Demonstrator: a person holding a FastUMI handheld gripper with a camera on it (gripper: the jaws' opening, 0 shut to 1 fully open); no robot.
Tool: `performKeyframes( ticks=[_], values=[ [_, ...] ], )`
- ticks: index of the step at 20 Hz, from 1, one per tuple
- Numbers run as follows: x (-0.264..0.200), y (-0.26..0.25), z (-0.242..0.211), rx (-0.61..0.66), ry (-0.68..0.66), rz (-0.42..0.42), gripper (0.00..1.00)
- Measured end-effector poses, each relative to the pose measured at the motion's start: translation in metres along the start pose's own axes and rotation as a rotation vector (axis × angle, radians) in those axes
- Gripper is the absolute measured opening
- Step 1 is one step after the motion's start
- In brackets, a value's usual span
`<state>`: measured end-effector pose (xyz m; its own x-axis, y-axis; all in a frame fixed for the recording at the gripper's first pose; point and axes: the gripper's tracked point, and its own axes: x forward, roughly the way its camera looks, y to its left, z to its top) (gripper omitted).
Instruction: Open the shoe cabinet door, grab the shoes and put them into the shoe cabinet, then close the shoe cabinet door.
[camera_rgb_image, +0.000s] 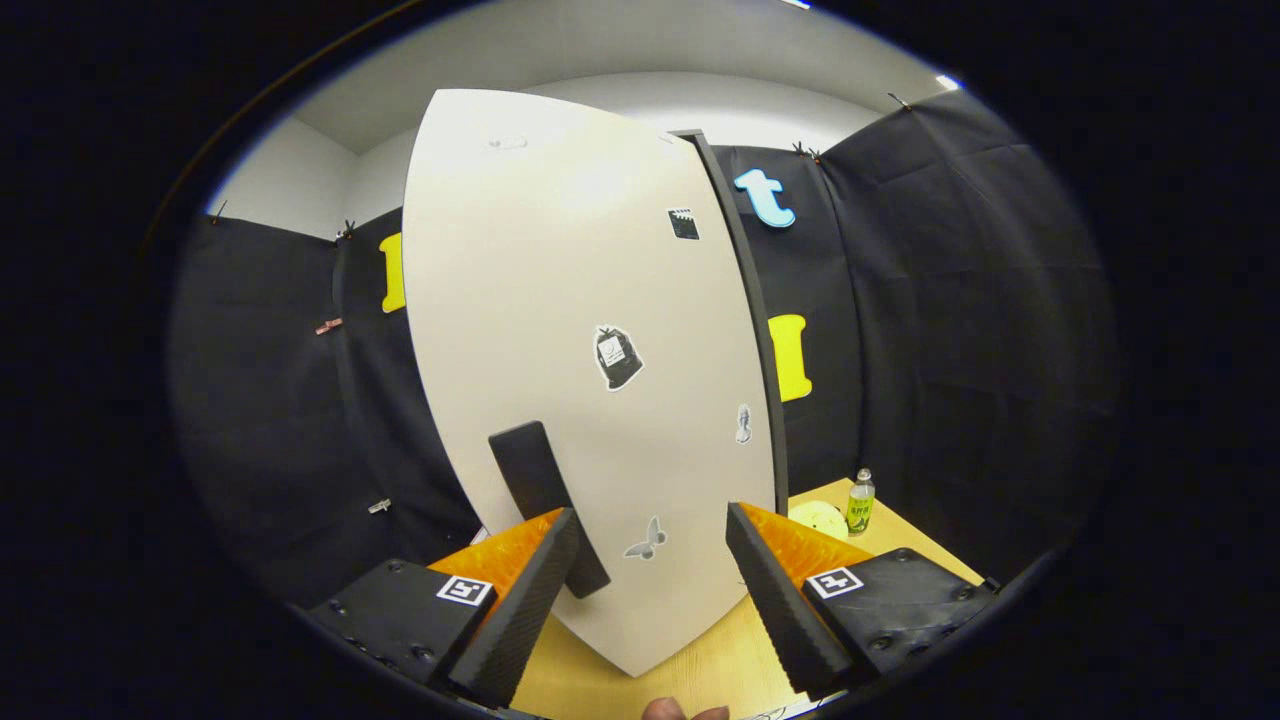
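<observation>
The tongs (650, 550) gape wide, holding nothing, facing the shut cabinet door (580, 350); its handle (545, 500) sits just ahead of the left finger, within reach.

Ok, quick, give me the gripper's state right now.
Gripper: open, holding nothing; fingers spread just ahead of the shoe cabinet door, its black handle by the left finger.
</observation>
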<state>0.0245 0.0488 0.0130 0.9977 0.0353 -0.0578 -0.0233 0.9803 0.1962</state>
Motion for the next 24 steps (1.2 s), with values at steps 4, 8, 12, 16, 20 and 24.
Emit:
performKeyframes(
  ticks=[4,8,12,16,20,24],
  values=[
    [0.003,-0.015,0.012,-0.052,-0.031,-0.034,0.98],
    [0.002,-0.041,0.025,-0.096,-0.064,-0.092,0.98],
    [0.001,-0.052,0.029,-0.082,-0.072,-0.109,0.98],
    [-0.005,-0.053,0.025,-0.106,-0.058,-0.110,0.98],
    [-0.011,-0.049,0.027,-0.132,-0.067,-0.098,0.98],
    [-0.013,-0.049,0.031,-0.134,-0.079,-0.094,0.98]
  ],
)
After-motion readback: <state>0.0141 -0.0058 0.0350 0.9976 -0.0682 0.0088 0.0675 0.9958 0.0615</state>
